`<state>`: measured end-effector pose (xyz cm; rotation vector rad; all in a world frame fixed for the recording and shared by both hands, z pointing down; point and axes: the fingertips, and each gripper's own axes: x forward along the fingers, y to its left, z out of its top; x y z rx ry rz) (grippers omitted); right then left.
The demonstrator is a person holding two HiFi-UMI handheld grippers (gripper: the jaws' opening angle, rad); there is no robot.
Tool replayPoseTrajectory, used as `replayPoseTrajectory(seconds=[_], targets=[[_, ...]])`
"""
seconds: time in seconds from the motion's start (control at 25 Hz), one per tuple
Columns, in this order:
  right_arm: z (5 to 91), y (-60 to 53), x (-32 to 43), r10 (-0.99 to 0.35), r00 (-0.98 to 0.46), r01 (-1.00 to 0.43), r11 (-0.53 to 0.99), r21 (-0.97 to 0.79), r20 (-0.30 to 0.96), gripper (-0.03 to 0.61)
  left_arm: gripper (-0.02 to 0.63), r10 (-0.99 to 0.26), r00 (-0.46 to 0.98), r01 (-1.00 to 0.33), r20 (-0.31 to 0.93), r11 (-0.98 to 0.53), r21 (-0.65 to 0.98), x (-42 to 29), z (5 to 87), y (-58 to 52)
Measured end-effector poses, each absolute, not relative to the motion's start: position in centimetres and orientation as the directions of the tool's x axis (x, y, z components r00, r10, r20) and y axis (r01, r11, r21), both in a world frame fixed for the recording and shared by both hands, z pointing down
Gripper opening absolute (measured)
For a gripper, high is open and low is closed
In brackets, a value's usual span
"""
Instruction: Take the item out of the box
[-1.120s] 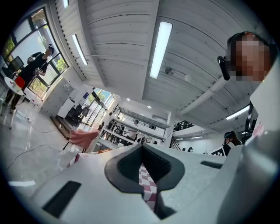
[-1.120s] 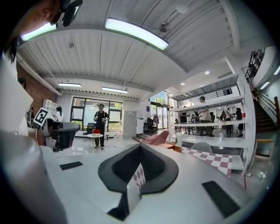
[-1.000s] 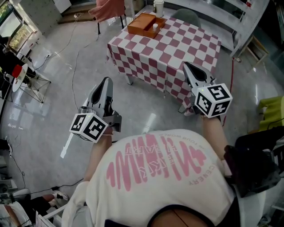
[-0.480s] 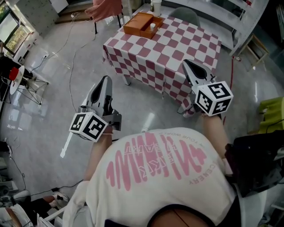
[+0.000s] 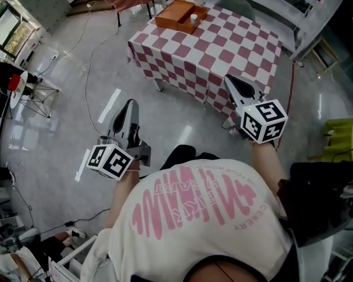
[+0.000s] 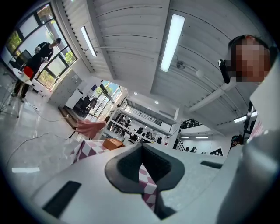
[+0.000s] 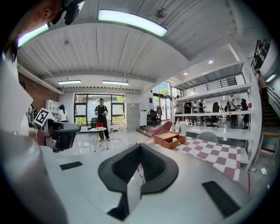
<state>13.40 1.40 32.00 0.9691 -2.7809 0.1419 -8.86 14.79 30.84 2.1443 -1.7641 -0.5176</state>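
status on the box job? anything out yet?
Done: nothing. The white item sits inside the orange box at the far end of the checkered table.
In hand: nothing. The left gripper and right gripper are both shut and empty, well short of the box.
Left: get to the box, grip the item, lift it out.

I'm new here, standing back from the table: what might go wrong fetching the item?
The box sits on the table at its far corner, so a long reach may shove it off. The left gripper and right gripper are shut and must open first. A floor cable could trip you.
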Motion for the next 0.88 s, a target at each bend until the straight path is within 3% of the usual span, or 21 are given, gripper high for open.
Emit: replayPoseTrajectory(seconds=[0.88], targets=[[36.1,-6.7,10.8,-0.633,-0.721,-0.683,0.72,-0.128,0.283,0.005,0.006,-0.957,0.29,-0.842,-0.018,-0.265,0.469,-11.2,33.5,3.4]])
